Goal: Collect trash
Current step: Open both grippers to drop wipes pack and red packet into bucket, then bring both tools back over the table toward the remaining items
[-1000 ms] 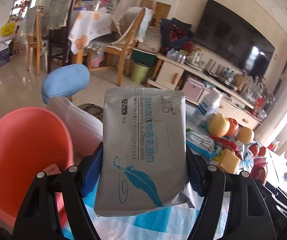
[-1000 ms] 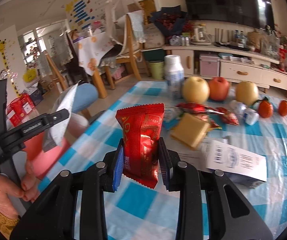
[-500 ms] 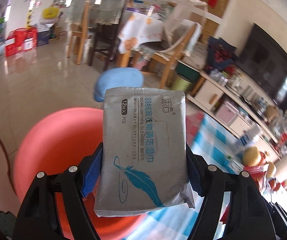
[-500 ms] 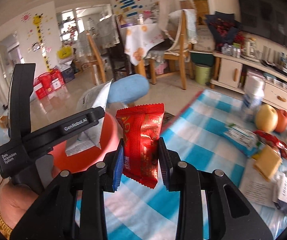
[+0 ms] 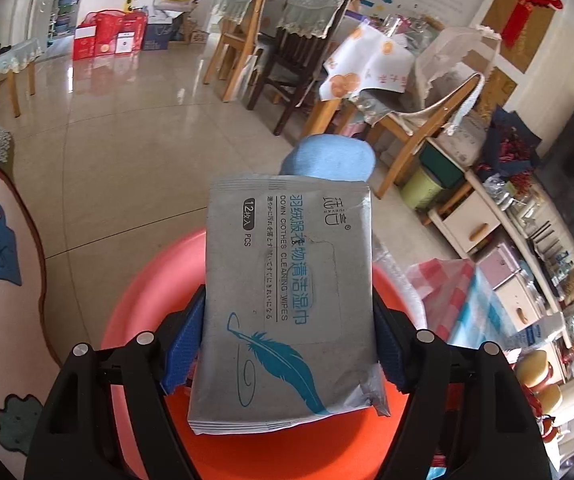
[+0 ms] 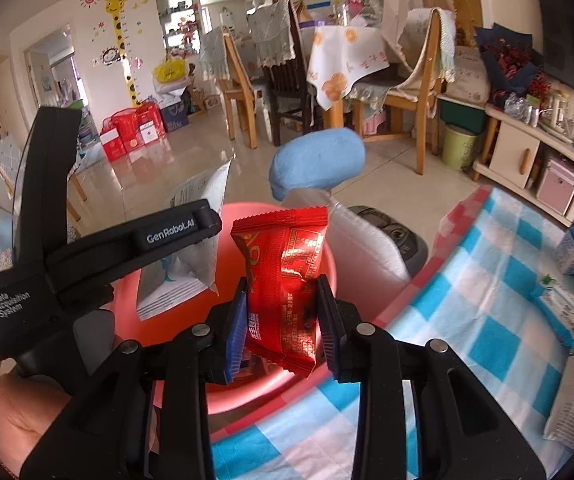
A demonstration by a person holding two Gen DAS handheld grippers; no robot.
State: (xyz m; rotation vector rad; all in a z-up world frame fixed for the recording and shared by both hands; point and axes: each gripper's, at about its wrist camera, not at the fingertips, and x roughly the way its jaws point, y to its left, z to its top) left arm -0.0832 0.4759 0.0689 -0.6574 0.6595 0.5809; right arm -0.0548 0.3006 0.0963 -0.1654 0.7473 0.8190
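Left wrist view: the left hand-held gripper [image 5: 287, 344] clamps a grey wipes packet [image 5: 287, 300] between its blue pads, upright, over the pink bin [image 5: 135, 320].

Right wrist view: the right hand-held gripper [image 6: 281, 326] pinches a red snack wrapper [image 6: 285, 276], its jaws easing apart, above the same bin's rim [image 6: 329, 248], beside the blue-checked desk [image 6: 483, 332]. The left hand-held gripper and its packet hang at the left

Bright daylight, floor glare, fisheye-warped dark corners
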